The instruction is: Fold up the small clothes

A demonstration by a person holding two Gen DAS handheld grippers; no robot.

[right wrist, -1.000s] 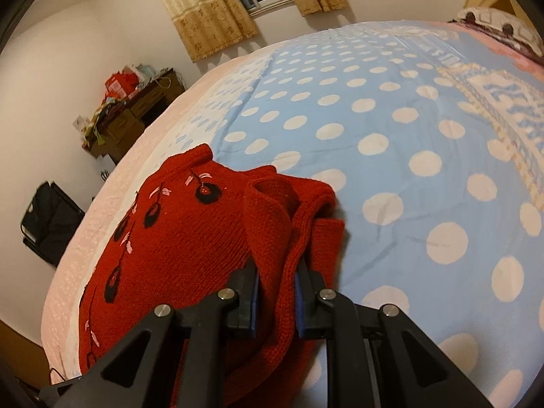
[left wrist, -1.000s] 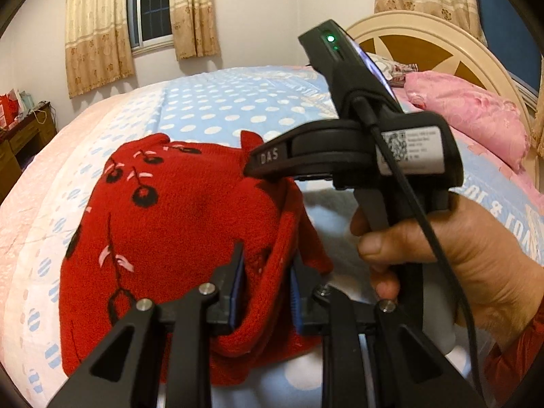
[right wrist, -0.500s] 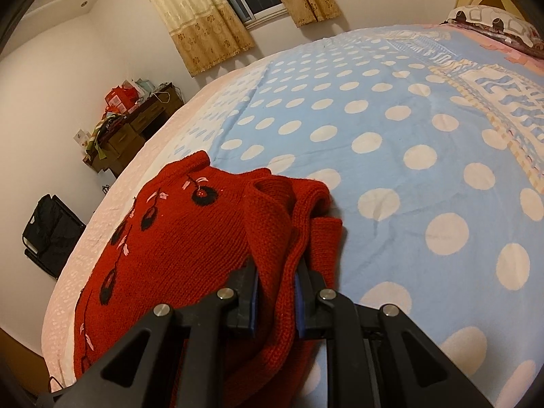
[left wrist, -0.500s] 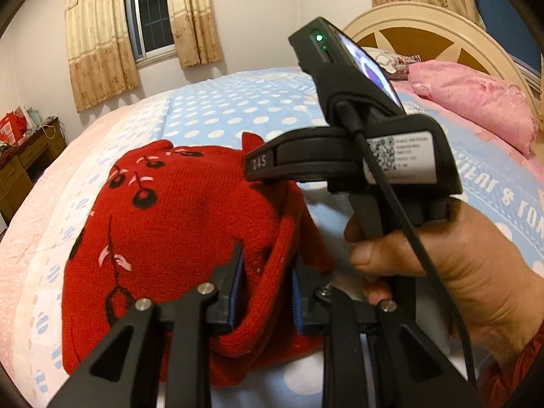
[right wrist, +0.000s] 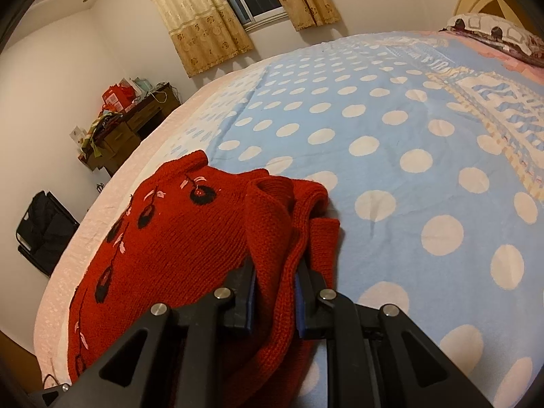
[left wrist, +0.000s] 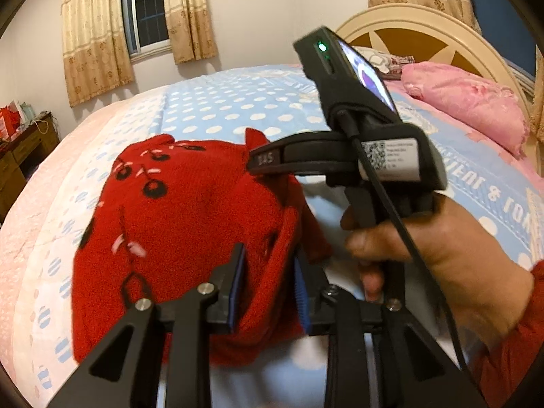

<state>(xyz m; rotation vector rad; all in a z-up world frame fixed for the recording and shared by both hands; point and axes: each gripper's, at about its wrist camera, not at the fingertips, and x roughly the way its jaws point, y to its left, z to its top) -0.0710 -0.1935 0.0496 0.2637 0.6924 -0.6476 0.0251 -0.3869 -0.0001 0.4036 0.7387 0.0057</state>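
A small red knit sweater (left wrist: 176,217) with black cherry patterns lies on the bed, its right edge doubled over; it also shows in the right wrist view (right wrist: 176,238). My left gripper (left wrist: 268,272) is shut on the thick folded edge near me. My right gripper (right wrist: 275,284) is shut on a bunched fold of the same edge; its body (left wrist: 357,156) shows in the left wrist view, held by a hand over the sweater's right side.
The bed has a blue cover with white dots (right wrist: 408,156) and a pink border (left wrist: 30,210). A pink pillow (left wrist: 465,102) lies by the headboard (left wrist: 418,30). A wooden desk (right wrist: 136,125) and a black bag (right wrist: 44,234) stand beyond the bed.
Both grippers keep their hold on the sweater's folded edge. The right gripper has risen and shifted a little; the sweater sits slightly lower in the right view.
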